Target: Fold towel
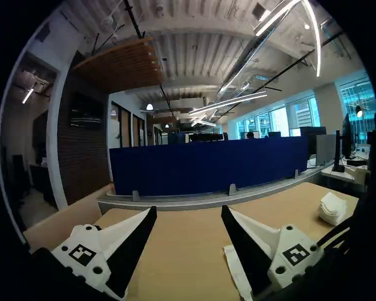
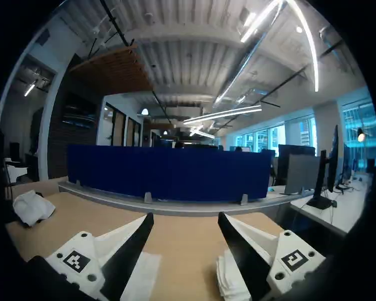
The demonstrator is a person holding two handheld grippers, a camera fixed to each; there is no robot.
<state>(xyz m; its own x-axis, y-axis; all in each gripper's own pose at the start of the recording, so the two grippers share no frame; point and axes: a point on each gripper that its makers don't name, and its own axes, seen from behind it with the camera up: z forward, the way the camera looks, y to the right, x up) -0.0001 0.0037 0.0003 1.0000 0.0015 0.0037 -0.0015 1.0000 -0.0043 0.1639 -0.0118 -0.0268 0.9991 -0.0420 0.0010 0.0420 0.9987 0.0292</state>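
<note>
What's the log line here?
left tool: open, over light wooden desk | right tool: open | flat white cloth towel: ungrasped

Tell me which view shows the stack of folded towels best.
The left gripper view: the stack of folded towels lies whole and unobstructed on the table, off to the right. The right gripper view shows a folded stack low down, partly hidden behind a finger; whether it is the same stack cannot be told.
</note>
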